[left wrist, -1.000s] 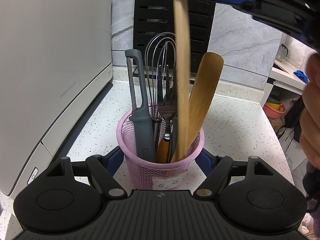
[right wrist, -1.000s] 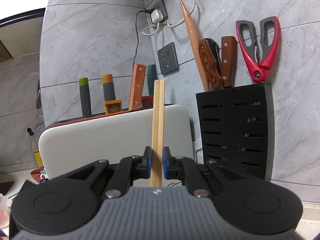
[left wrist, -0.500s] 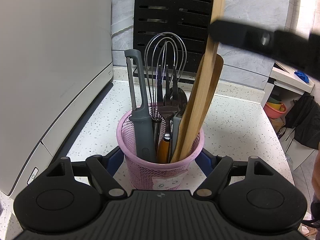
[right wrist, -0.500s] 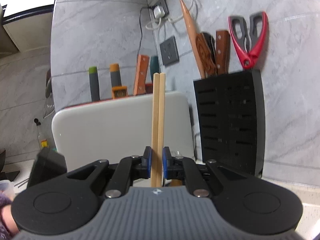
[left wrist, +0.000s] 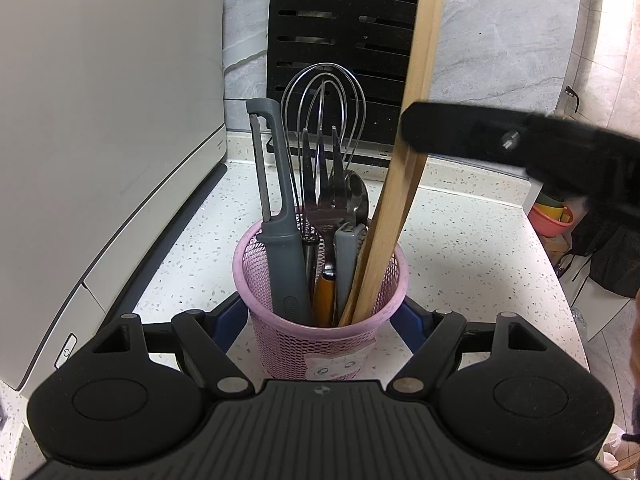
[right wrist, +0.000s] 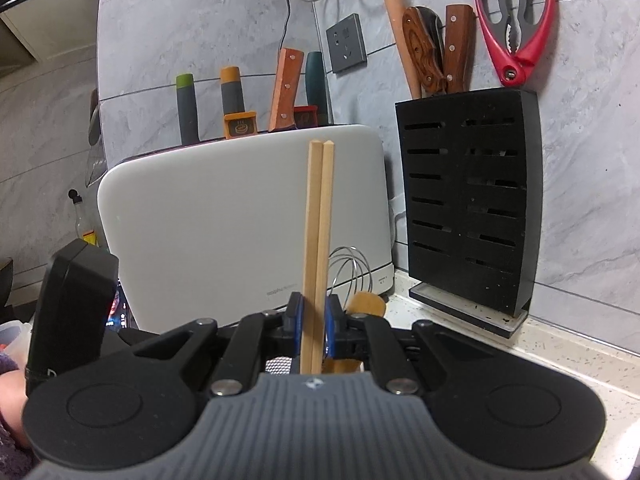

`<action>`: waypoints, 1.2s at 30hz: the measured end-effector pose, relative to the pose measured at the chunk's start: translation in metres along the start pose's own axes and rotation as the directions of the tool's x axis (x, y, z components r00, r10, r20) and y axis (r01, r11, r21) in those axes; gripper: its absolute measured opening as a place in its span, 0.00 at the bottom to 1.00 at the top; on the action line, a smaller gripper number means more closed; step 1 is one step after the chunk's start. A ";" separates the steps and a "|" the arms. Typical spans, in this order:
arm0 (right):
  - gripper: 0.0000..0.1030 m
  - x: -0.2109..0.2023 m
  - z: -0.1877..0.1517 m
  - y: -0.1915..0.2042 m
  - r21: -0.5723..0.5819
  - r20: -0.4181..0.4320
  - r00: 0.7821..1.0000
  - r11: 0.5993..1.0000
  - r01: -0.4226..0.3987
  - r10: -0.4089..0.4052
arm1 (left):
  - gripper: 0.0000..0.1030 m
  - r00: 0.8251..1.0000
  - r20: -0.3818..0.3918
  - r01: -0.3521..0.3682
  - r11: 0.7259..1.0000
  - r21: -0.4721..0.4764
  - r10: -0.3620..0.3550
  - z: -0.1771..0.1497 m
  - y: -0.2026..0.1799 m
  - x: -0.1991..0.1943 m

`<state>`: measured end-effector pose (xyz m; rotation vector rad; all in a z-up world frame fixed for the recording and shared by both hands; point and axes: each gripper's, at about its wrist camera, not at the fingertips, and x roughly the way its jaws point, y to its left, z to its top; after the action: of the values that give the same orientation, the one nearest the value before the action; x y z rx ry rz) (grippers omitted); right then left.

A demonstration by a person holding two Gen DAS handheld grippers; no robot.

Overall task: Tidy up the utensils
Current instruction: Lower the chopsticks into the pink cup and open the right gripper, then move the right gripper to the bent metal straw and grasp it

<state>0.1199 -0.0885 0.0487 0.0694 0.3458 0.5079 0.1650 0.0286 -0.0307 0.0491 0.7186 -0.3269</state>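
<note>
A pink mesh basket [left wrist: 320, 340] stands on the speckled counter, and my left gripper [left wrist: 320, 316] is shut on it, a blue pad against each side. In it stand a grey peeler [left wrist: 280, 240], a wire whisk [left wrist: 324, 92], forks [left wrist: 320, 168] and a wooden spatula [right wrist: 364, 304]. A pair of wooden chopsticks [left wrist: 424, 60] leans rightward, lower ends inside the basket. My right gripper [right wrist: 314, 320] is shut on the chopsticks [right wrist: 318, 220] partway up. One of its fingers [left wrist: 460, 132] reaches in from the right above the basket.
A white appliance [left wrist: 100, 120] fills the left side. A black knife block [right wrist: 468, 200] stands against the grey wall behind the basket, with red scissors [right wrist: 516, 32] and knife handles in its top. The counter edge [left wrist: 552, 280] drops off at the right.
The chopsticks have tipped from upright to leaning right and have sunk lower in the basket. My right gripper has come down beside the basket. The left gripper and the basket have stayed still.
</note>
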 end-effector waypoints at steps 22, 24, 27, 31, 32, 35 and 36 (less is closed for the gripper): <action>0.24 0.005 0.049 -0.065 0.068 -0.402 0.898 0.972 0.226 -0.181 | 0.87 1.000 0.005 0.001 1.000 -0.008 -0.001 0.000 0.001 0.000; 0.23 0.024 0.035 -0.070 0.070 -0.483 0.859 0.971 0.228 -0.167 | 0.87 1.000 0.004 0.001 1.000 -0.007 -0.001 0.001 0.000 -0.001; 0.19 0.053 0.017 -0.072 0.065 -0.578 0.803 0.972 0.227 -0.149 | 0.87 1.000 0.005 0.002 1.000 -0.007 -0.002 0.001 0.001 -0.001; 0.19 0.088 0.003 -0.069 0.037 -0.635 0.760 0.976 0.213 -0.141 | 0.87 1.000 0.015 -0.007 1.000 -0.018 0.007 0.000 0.004 -0.001; 0.18 0.097 0.001 -0.069 0.035 -0.645 0.752 0.977 0.209 -0.138 | 0.87 1.000 0.017 -0.008 1.000 -0.020 0.008 0.000 0.005 -0.001; 0.17 0.117 -0.006 -0.070 0.023 -0.674 0.726 0.977 0.210 -0.140 | 0.87 1.000 0.017 -0.008 1.000 -0.021 0.008 0.000 0.008 -0.001; 0.17 0.125 -0.008 -0.070 0.017 -0.682 0.717 0.978 0.208 -0.141 | 0.87 1.000 0.018 -0.007 1.000 -0.022 0.007 0.001 0.009 -0.002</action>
<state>0.2517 -0.0893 -0.0081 -0.0663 1.0964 0.3085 0.1670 0.0374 -0.0299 0.0279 0.7043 -0.3125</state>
